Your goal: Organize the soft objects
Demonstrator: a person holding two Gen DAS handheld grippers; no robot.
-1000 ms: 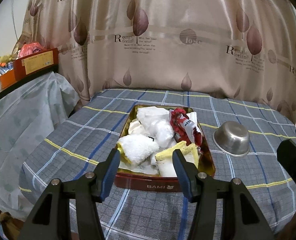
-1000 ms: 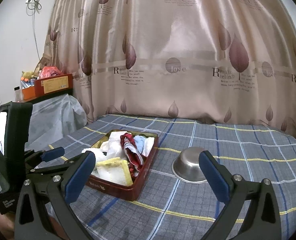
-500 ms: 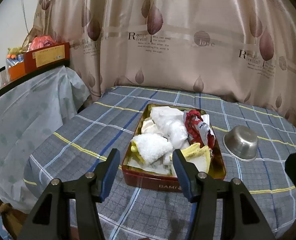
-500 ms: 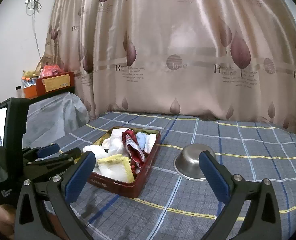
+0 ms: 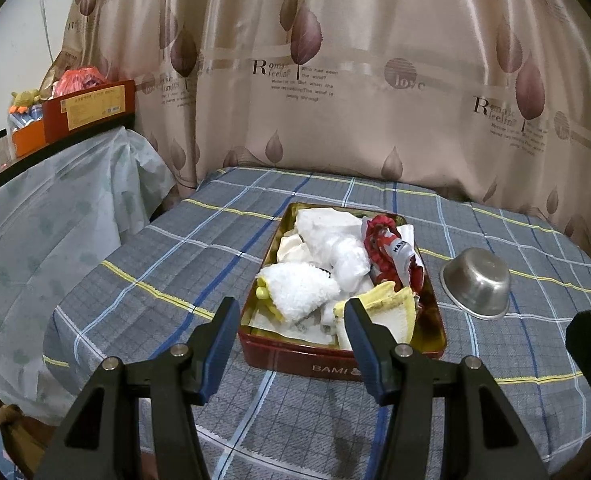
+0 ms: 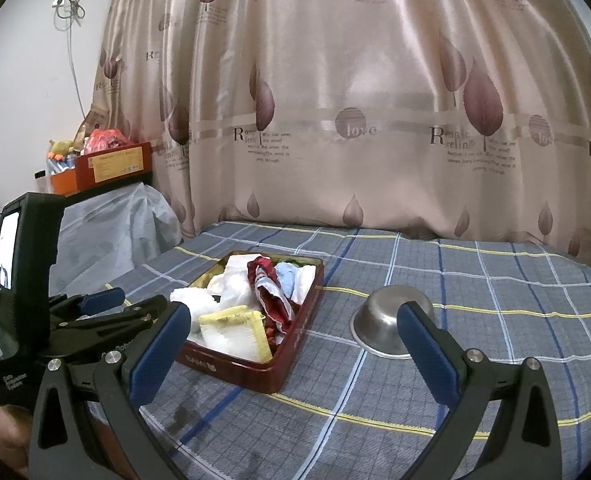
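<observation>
"BAMI" on red tin [image 5: 337,362]

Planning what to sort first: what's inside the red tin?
The red tin holds a fluffy white cloth, a yellow-edged cloth, a red-white wrapper and white bags. Anything underneath is covered.

Dim indoor light, sharp (fisheye-bent edges, vignette).
</observation>
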